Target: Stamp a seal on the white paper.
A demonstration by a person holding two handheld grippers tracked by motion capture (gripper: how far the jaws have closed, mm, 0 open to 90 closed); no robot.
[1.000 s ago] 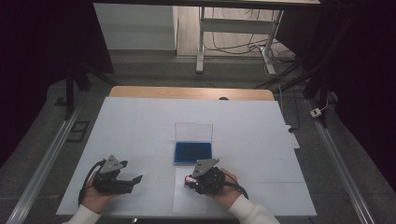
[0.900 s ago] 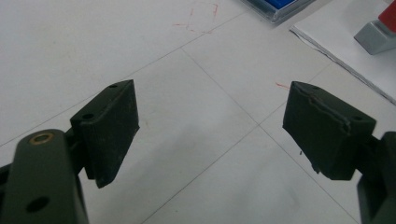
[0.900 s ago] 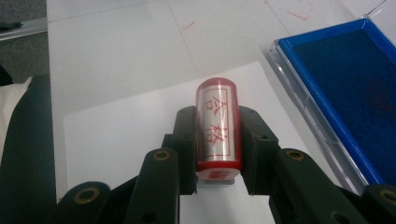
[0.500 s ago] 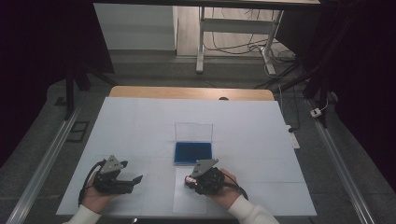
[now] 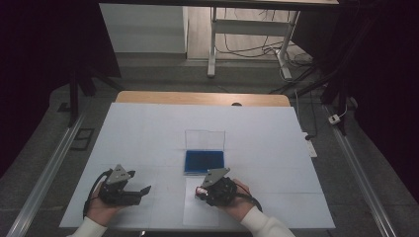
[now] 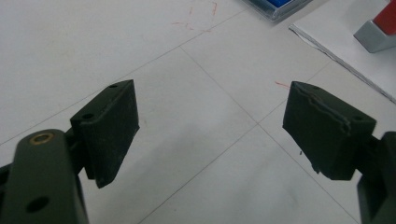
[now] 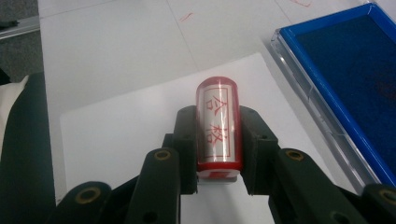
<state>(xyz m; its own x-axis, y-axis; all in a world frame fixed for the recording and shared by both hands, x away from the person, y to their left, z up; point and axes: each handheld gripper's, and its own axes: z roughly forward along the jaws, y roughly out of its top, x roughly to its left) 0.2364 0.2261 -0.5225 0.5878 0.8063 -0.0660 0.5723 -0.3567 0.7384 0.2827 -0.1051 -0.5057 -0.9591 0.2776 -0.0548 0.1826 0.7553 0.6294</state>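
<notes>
stamp point(image 7: 218, 127) in right gripper point(image 7: 218, 140), reads 合格

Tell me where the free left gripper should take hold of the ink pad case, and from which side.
Probably the front edge of the ink pad case, approached from the left gripper's near side. The case lies flat and shallow, and its clear lid stands up at the far edge, blocking that side. The right gripper is shut on the stamp over the paper sheet.

From above the table's point(image 5: 148, 128) near edge the high view looks forward; both gripper views sit close, sharing the blue ink pad point(image 7: 355, 70).
</notes>
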